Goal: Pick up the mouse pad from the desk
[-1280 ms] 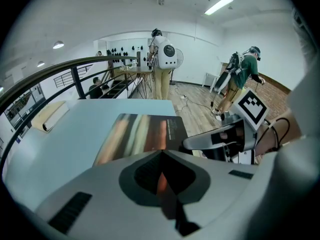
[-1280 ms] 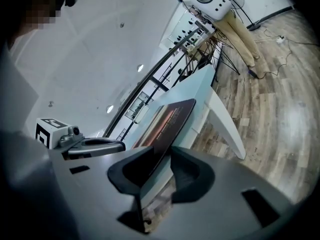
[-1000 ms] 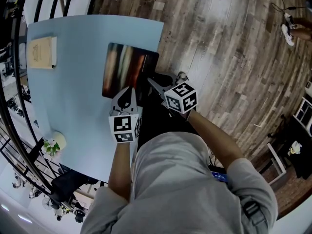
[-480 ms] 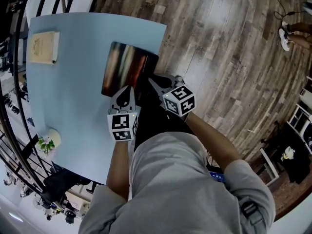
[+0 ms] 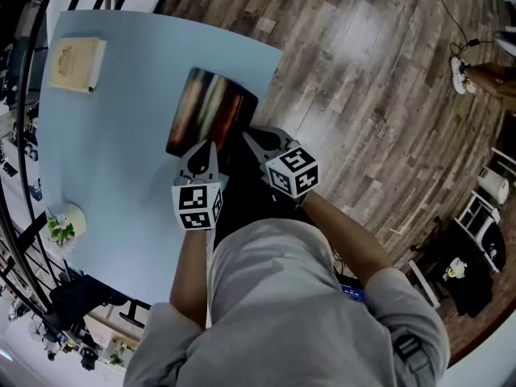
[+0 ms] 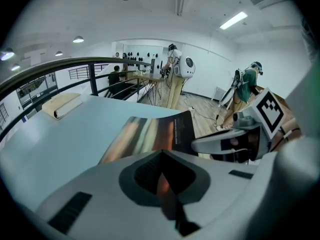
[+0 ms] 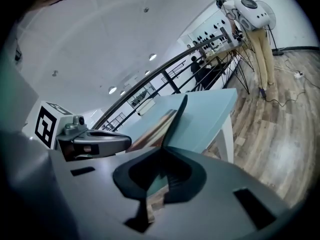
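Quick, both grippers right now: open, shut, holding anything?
Left gripper: shut on the near edge of the dark rectangular mouse pad with orange streaks.
Right gripper: jaws have just been closing; shut on the same mouse pad's lifted edge.

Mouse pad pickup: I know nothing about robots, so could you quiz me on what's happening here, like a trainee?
1. True or false: the pad lies in the middle of the desk.
2. Where is the book? A. on the pad; B. at a far desk corner, apart from the pad; C. on the floor.
3. Which jaws grip the pad?

Key:
1. False: it sits at the desk's edge.
2. B.
3. Both. The left gripper is shut on its near edge. The right gripper has just been closing its jaws, with that edge between them.
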